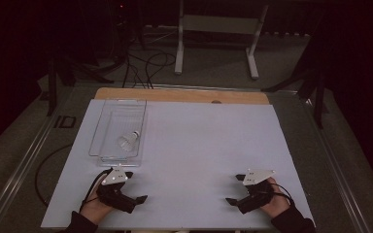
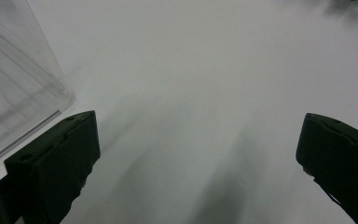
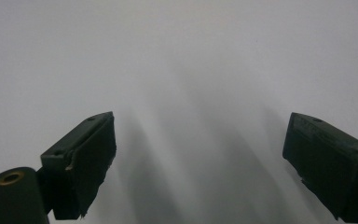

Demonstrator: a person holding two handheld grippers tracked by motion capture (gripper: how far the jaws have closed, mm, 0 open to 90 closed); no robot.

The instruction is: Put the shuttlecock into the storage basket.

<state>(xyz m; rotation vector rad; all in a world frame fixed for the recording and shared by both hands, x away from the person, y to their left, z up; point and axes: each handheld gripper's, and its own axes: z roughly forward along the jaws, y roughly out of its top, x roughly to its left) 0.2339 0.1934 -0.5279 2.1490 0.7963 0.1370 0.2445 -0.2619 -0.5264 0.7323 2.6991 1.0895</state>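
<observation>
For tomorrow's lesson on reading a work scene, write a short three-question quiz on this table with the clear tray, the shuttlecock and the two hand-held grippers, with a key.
1. True or false: the shuttlecock lies inside the clear plastic tray.
2. Which gripper is nearer the tray? A) left gripper B) right gripper C) both equally
3. Fill in: both grippers' jaws stand wide ____, with nothing between them.

Key
1. True. It lies on its side toward the near end of the tray.
2. A. The tray's corner shows beside a jaw in the left gripper view, while the right gripper faces the bare white table top.
3. Open.
</observation>
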